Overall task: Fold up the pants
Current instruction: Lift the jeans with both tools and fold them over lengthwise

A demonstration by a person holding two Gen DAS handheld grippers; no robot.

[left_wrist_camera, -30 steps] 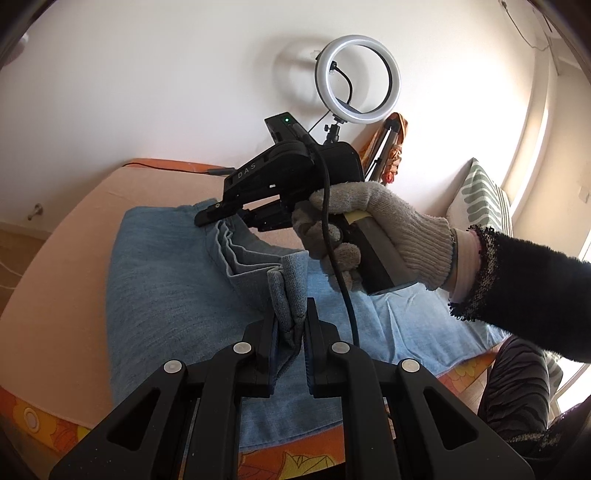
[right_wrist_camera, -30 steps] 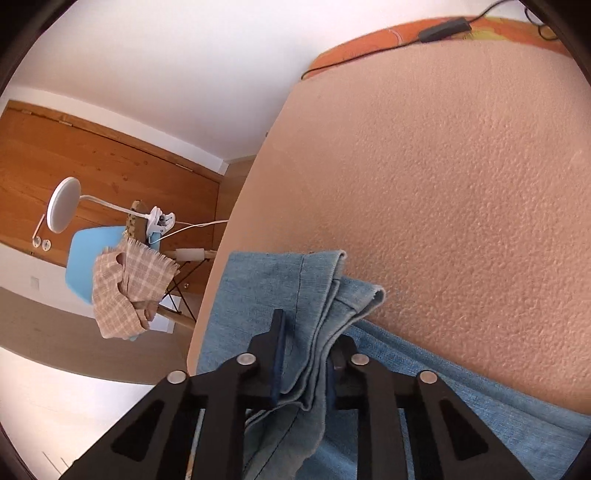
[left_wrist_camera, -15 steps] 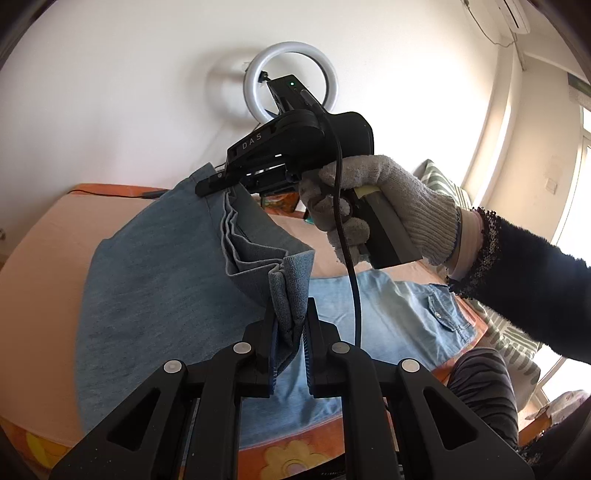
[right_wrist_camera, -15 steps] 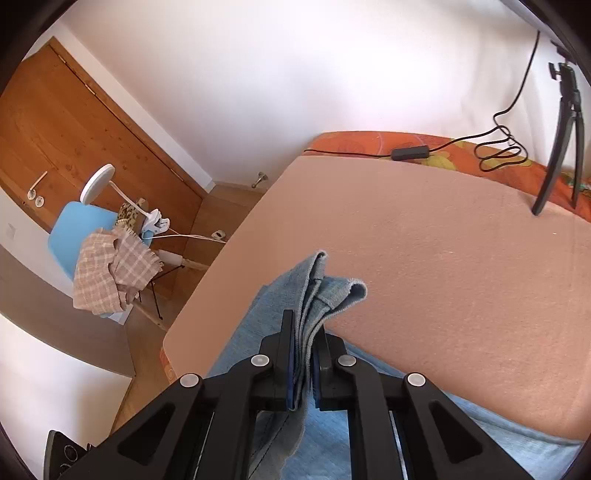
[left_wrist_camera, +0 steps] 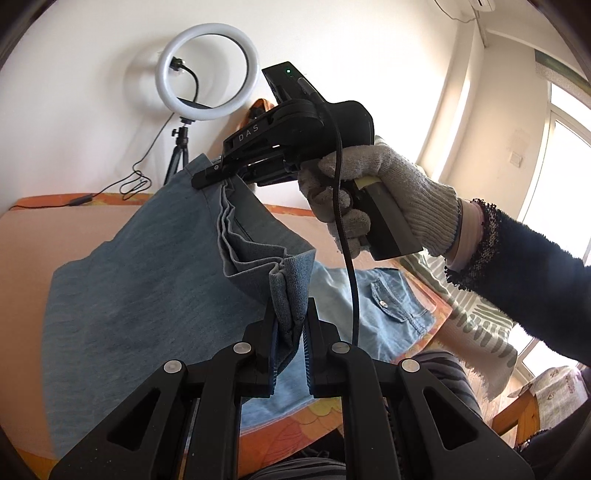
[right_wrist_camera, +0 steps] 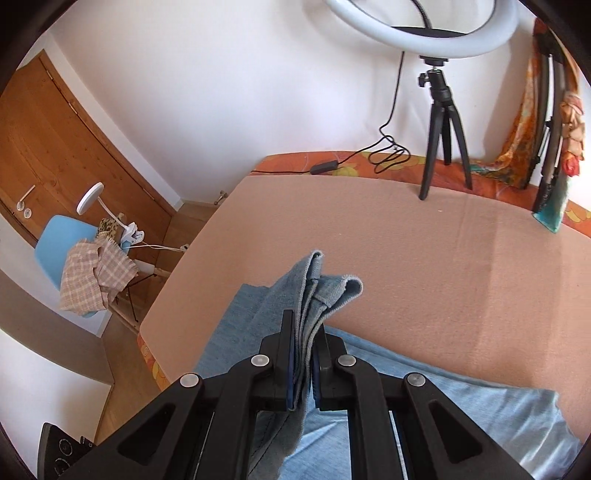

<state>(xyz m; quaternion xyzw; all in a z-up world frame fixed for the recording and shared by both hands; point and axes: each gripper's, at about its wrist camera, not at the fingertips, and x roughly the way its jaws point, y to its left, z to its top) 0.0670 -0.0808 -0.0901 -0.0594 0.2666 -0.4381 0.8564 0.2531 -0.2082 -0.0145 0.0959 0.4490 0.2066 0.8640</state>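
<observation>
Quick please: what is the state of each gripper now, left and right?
Left gripper: jaws shut on the hem of the jeans.
Right gripper: jaws shut on the same hem, farther along, lifted.

A ring light on a black tripod stands at the far edge of the bed, its cable trailing over the orange floral sheet. Beside the bed, a blue chair carries a checked cloth, with a white lamp clipped near it and a wooden door behind. A striped pillow lies near the window.
</observation>
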